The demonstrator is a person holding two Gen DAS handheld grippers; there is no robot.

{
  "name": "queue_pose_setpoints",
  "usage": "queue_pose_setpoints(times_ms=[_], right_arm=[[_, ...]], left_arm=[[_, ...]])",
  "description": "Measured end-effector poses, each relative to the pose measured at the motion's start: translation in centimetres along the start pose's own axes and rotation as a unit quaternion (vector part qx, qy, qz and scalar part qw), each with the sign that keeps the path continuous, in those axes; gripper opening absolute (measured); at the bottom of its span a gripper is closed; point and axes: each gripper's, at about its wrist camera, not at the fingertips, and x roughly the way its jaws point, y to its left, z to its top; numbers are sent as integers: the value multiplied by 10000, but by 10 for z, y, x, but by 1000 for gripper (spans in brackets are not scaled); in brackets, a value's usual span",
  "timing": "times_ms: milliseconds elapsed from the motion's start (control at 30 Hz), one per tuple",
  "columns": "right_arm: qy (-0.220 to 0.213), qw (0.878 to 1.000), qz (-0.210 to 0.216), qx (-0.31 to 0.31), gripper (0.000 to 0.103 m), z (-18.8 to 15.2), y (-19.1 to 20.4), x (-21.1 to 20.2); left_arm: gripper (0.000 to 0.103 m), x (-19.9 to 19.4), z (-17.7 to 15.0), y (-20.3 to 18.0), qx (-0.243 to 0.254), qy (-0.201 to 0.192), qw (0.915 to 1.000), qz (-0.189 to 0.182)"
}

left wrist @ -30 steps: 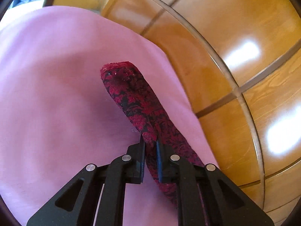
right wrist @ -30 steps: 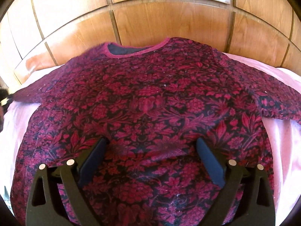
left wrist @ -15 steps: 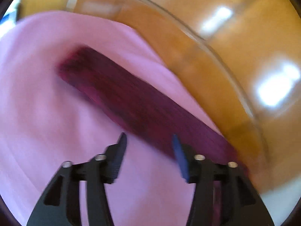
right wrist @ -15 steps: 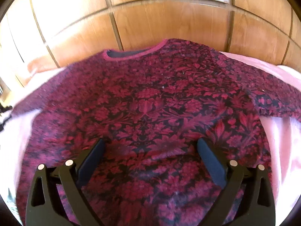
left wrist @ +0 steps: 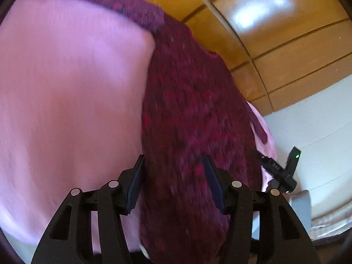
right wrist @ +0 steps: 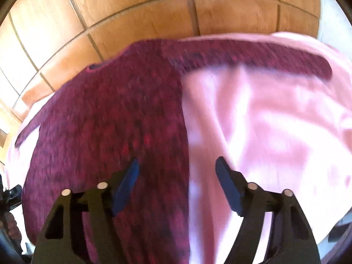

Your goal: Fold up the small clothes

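Note:
A dark red floral long-sleeved top (left wrist: 193, 118) lies spread flat on a pink sheet (left wrist: 70, 92). It also shows in the right wrist view (right wrist: 114, 118), with one sleeve (right wrist: 264, 55) stretched out to the right. My left gripper (left wrist: 172, 167) is open and empty, above the left side edge of the top. My right gripper (right wrist: 177, 167) is open and empty, above the right side edge of the top. Both views are blurred by motion.
A wooden panelled headboard (right wrist: 154, 11) stands behind the sheet (right wrist: 275, 132). A white wall (left wrist: 319, 114) is at the right in the left wrist view. The other gripper (left wrist: 279, 169) shows there at the right edge of the sheet.
My left gripper let go of the sleeve, opened, and swung over to the body of the top. My right gripper moved right, from the middle of the top to its right edge.

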Motion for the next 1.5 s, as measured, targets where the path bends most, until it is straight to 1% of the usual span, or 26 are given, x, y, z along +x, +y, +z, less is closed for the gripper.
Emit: queue_pose_setpoints(times_ms=[33,67,100,133,200,233,267,300,333,367,467,500,567,667,700,733,767,833,900,967,1067,1167,1300,1367,1433,1500], right_arm=[[87,9999,138,43,57,-10,-3,-5],[124,9997,198,51,48,-15,-4,-8],[164,9994,289,38,44,-24,-4,-13],[198,9992,341,41,39,-28,-4,-15],[273,9987,429,14,37,-38,-1,-21],[297,9987,397,-63,36,-41,2,-23],[329,9986,371,-190,26,-43,6,-26],[381,9982,342,-311,19,-44,9,-29],[387,9980,238,-444,14,-44,12,-34],[343,9975,200,-589,12,-44,15,-42],[352,9950,90,-933,11,-52,16,-57],[453,9942,45,-979,11,-54,13,-51],[634,9926,-46,-1034,11,-65,9,-40],[595,9946,71,-848,13,-63,3,-42],[603,9947,102,-824,15,-60,2,-40],[598,9949,147,-796,23,-57,-1,-41],[593,9954,210,-718,34,-54,-4,-40],[488,9972,380,-413,46,-43,-15,-43],[212,9983,545,55,47,-28,-33,-49],[-61,9944,765,725,49,-10,-60,-50],[-492,9791,913,1750,50,16,-107,-42],[-838,9547,906,2709,50,40,-155,-27],[-1069,9010,962,4092,50,67,-225,8],[-1184,8806,945,4490,50,79,-248,21],[-1302,8708,923,4650,50,91,-259,28],[-1404,8670,856,4704,51,108,-272,35]], left_arm=[[49,2,2,0,-13,0,10000,-11],[39,2,3,1,-9,2,10000,-1],[30,3,-1,-3,36,51,10000,23],[26,3,-4,-4,96,63,9999,84],[18,0,-11,-7,212,34,9996,205],[17,-2,-9,-7,266,17,9992,290],[15,-5,-8,-9,335,-3,9988,364],[14,-5,-3,-10,404,-34,9983,408],[14,-9,-3,-13,476,-61,9979,444],[13,-10,-3,-16,554,-73,9972,493],[13,-10,-8,-17,766,39,9940,781],[13,-5,-11,-12,761,154,9925,944],[13,0,-14,-7,738,210,9914,1057],[22,-4,-9,-19,835,144,9893,1191],[28,-7,-5,-25,940,34,9877,1246],[32,-9,-2,-30,1002,-50,9867,1282],[40,-13,2,-33,1050,-173,9856,1310],[44,-19,15,-46,1179,-543,9837,1248],[45,-16,27,-58,1346,-749,9814,1148],[52,-1,39,-71,1524,-879,9768,1220],[53,28,50,-85,1729,-840,9726,1312],[53,64,60,-94,1830,-619,9708,1424],[53,95,65,-94,2039,-423,9632,1698],[53,101,67,-88,2006,-340,9630,1766],[53,104,67,-81,1941,-299,9646,1763],[53,105,67,-78,1898,-295,9664,1707]])
